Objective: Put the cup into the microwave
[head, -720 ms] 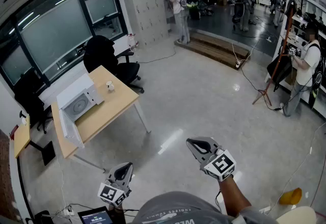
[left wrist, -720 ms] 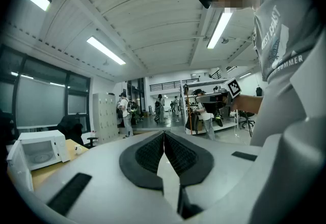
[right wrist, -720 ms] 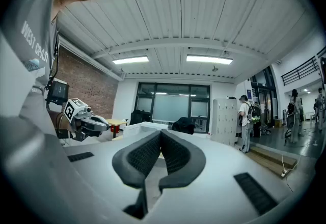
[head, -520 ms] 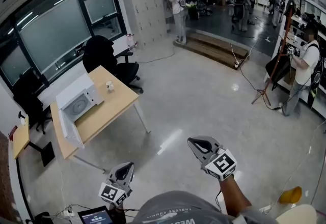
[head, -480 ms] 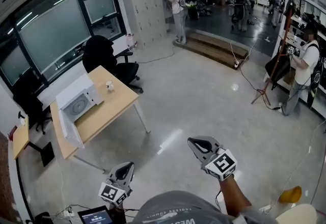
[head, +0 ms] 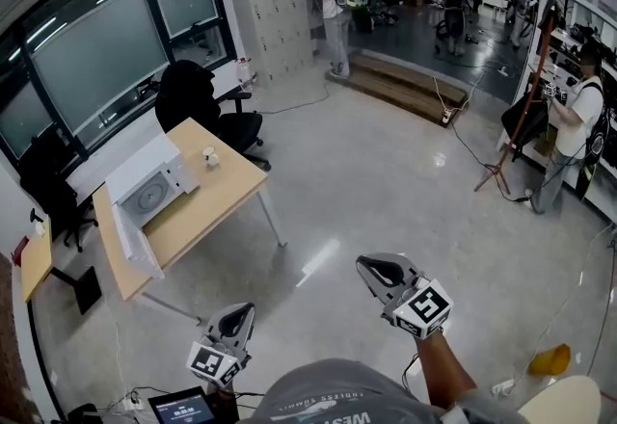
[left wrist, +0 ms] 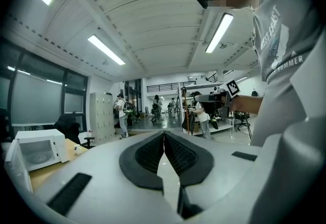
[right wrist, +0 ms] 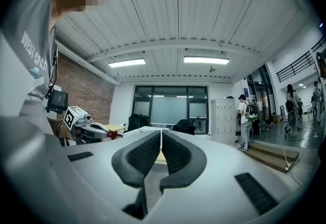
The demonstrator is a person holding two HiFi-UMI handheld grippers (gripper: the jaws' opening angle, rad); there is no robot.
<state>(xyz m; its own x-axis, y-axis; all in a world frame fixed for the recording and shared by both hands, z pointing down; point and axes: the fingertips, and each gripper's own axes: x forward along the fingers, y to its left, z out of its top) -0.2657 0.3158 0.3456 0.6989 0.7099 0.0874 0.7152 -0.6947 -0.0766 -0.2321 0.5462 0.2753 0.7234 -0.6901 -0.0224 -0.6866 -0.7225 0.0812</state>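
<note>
Jaws of both tools are being held closed and empty: those of the left gripper [left wrist: 164, 140] are being pressed pad to pad, and those of the right gripper [right wrist: 160, 147] likewise, with nothing being carried between them. The small white cup [head: 209, 158] is being left standing on the wooden bench [head: 220, 200], just beside the white microwave [head: 154, 183], whose door [head: 135, 244] is hanging open at the bench's near end. All of this is being viewed from well apart, across bare floor. Several risks are being judged from here: the cup is likely to be knocked over if it is being reached with the jaws closed, the open door is jutting out and could be struck on the approach, and a light cup could be tipped against the cavity's edge while being put in
</note>
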